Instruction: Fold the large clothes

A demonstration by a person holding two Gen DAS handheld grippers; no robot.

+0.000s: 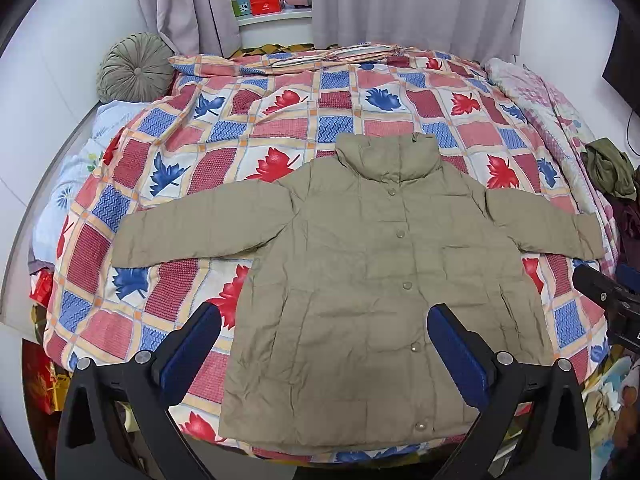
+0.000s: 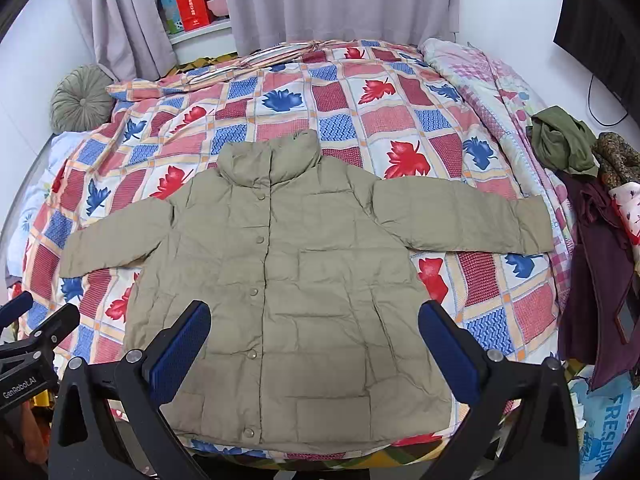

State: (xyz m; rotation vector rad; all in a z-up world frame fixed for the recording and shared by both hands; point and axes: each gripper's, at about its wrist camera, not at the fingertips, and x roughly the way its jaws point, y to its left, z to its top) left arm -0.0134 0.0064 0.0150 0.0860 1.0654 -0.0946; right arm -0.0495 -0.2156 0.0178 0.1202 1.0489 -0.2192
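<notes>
A khaki puffer jacket (image 1: 360,264) (image 2: 288,276) lies flat and face up on the bed, buttoned, collar at the far end, both sleeves spread out to the sides. My left gripper (image 1: 324,340) hovers open above the jacket's lower hem, blue pads wide apart, nothing held. My right gripper (image 2: 314,338) is also open over the hem, empty. The right gripper's black body (image 1: 608,300) shows at the right edge of the left wrist view. The left gripper's body (image 2: 32,344) appears at the left edge of the right wrist view.
The bed carries a leaf-patterned patchwork quilt (image 1: 240,128) (image 2: 400,120). A round green cushion (image 1: 134,68) sits at the far left. A pile of other clothes (image 2: 592,216) lies at the bed's right side. Grey curtains (image 1: 400,4) and a shelf with a red bag (image 2: 192,4) stand behind.
</notes>
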